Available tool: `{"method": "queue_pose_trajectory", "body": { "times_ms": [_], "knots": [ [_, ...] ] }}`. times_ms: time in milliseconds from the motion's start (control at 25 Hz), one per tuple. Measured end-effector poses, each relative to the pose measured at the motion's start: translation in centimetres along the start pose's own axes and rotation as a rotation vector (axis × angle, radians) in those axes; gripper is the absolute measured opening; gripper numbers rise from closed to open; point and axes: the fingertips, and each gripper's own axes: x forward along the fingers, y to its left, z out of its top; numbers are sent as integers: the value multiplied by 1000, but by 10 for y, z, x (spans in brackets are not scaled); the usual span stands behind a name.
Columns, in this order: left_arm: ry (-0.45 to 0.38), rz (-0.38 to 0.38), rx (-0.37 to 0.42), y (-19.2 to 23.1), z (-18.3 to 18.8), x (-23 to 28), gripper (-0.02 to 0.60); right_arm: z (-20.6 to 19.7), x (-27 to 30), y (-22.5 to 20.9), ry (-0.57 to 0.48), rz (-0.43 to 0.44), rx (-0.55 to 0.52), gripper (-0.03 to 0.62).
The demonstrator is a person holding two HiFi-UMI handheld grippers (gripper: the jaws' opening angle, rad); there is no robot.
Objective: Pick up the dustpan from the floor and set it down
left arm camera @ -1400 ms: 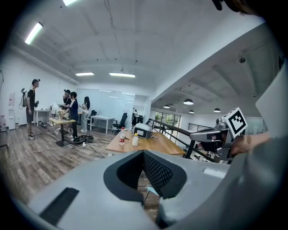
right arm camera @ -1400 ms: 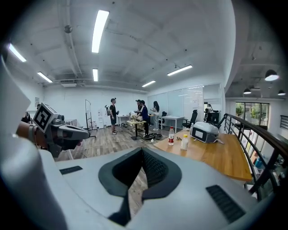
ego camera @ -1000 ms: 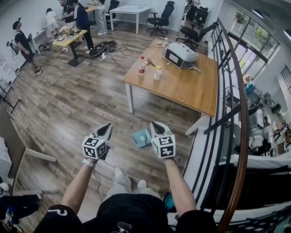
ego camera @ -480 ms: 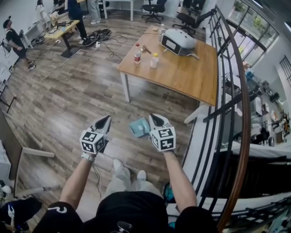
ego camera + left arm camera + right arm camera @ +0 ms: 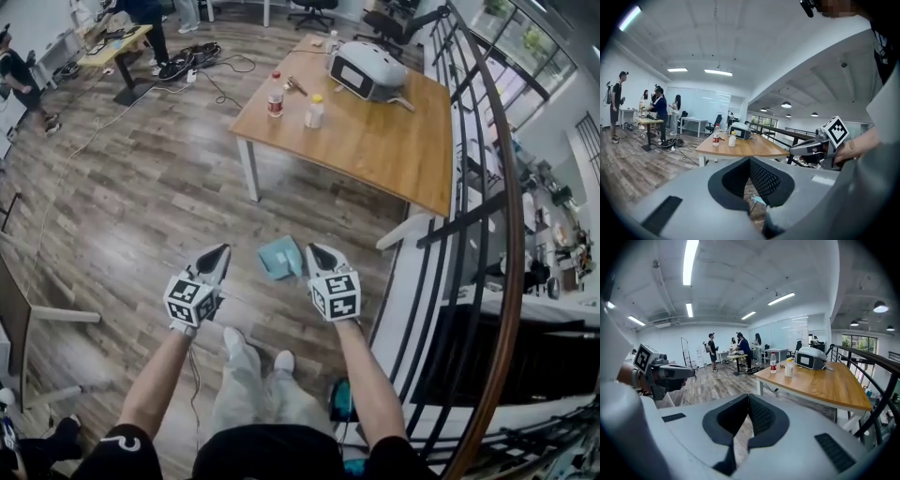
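1. Since a second ago both grippers have sunk toward the floor. The teal dustpan [image 5: 279, 258] lies there untouched, between their tips, toward the floor's railing edge.
2. The left gripper [image 5: 217, 255] and right gripper [image 5: 316, 253] are closed and empty, so the pickup is likely imminent but not yet begun.

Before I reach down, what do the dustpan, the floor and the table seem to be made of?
Dustpan: pale teal, flat even colour, likely matte plastic; too small to be sure.
Floor: grey-brown planks with visible grain and a soft sheen, so wood or wood-look laminate.
Table: warm tan top with a smooth satin finish, probably wood or veneer.
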Motion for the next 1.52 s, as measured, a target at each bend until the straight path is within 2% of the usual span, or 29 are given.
{"method": "queue_pose_trajectory", "body": {
  "times_ms": [120, 320, 520, 560, 640, 880, 1000, 1360, 1520],
  "knots": [
    [1, -24, 9, 6, -20, 15, -6, -23, 22, -2, 13, -4, -21, -3],
    [9, -121, 34, 6, -53, 31, -6, -65, 58, 12, 60, 24, -74, -3],
    [-2, -133, -14, 28, -87, 50, -6, -108, 104, 20, 92, 56, -106, -3],
    [-1, -131, -19, 32, -95, 53, -6, -117, 112, 20, 99, 58, -107, 8],
    [5, -122, -28, 41, -112, 58, -6, -135, 127, 17, 116, 59, -93, 96],
    [30, -95, -63, 67, -155, 66, -6, -187, 170, 2, 198, 40, -61, 201],
    [39, -98, -69, 76, -169, 69, -6, -213, 189, -7, 250, 31, -36, 230],
    [61, -95, -76, 103, -201, 74, -6, -267, 230, -23, 347, -20, -7, 244],
    [79, -94, -84, 107, -212, 73, -6, -276, 231, -23, 374, -40, -13, 185]
  ]
}}
